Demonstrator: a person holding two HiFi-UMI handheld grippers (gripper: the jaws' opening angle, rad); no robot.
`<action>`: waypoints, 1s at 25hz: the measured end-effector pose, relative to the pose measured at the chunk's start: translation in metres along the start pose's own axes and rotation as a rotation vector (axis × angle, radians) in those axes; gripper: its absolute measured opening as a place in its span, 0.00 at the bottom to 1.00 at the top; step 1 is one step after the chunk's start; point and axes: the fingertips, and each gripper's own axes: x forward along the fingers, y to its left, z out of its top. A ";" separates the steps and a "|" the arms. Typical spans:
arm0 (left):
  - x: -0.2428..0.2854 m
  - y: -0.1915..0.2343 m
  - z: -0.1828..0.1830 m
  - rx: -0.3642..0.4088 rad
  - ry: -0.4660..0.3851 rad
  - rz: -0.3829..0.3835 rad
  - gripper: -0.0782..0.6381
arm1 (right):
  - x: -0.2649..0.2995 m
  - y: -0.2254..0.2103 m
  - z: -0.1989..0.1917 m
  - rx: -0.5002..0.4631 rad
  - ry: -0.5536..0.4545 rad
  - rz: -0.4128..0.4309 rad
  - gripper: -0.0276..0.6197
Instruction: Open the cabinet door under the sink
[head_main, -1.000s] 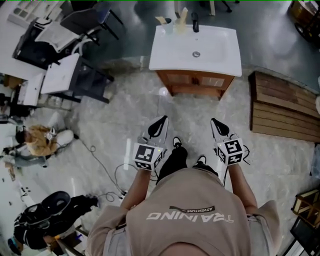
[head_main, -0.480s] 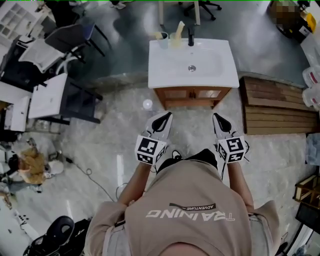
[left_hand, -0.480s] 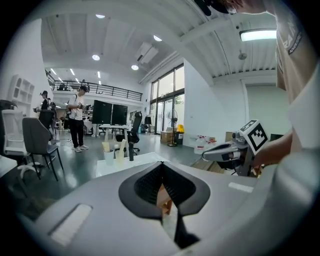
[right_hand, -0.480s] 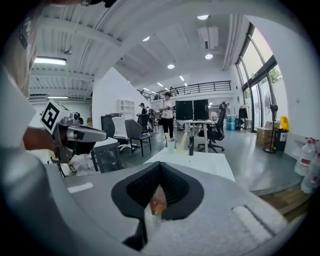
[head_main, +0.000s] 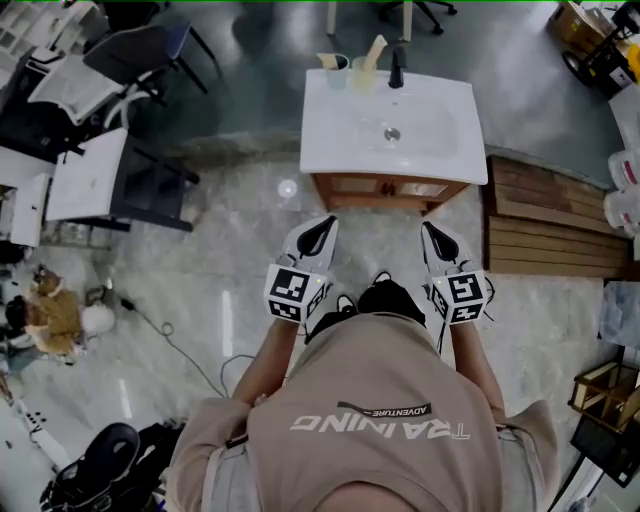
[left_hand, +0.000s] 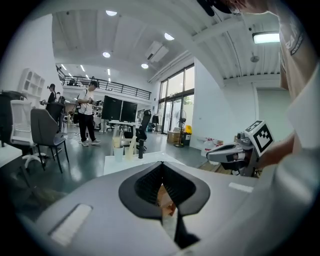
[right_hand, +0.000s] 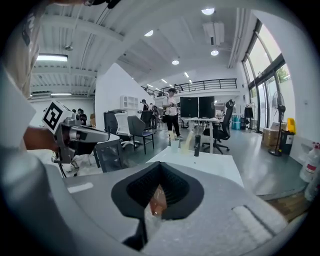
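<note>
The sink unit stands ahead in the head view: a white basin (head_main: 393, 125) over a wooden cabinet (head_main: 390, 188) whose doors look closed. My left gripper (head_main: 318, 233) is held just short of the cabinet's left part, jaws shut and empty. My right gripper (head_main: 432, 238) is level with it before the right part, also shut and empty. Neither touches the cabinet. In the left gripper view the left gripper (left_hand: 161, 165) points over the basin (left_hand: 130, 161), as does the right gripper (right_hand: 159, 165) in its view, where the basin (right_hand: 200, 162) lies ahead.
A black tap (head_main: 397, 68) and two cups (head_main: 347, 72) stand at the basin's back edge. A low wooden platform (head_main: 545, 220) lies right of the cabinet. Desks and chairs (head_main: 95, 170) fill the left, with a cable (head_main: 170, 330) on the floor.
Both grippers and the person have come closer to the sink unit; the cabinet front now lies just beyond the jaw tips. Both pairs of jaws have stayed shut.
</note>
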 end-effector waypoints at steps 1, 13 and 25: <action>0.004 -0.001 0.001 0.001 0.005 0.003 0.13 | 0.005 -0.005 0.000 0.009 -0.004 0.005 0.05; 0.088 -0.013 0.026 0.061 0.037 -0.026 0.13 | 0.044 -0.080 -0.010 0.083 -0.021 0.042 0.05; 0.141 -0.029 0.028 0.110 0.080 -0.137 0.13 | 0.024 -0.135 -0.052 0.021 0.095 -0.108 0.05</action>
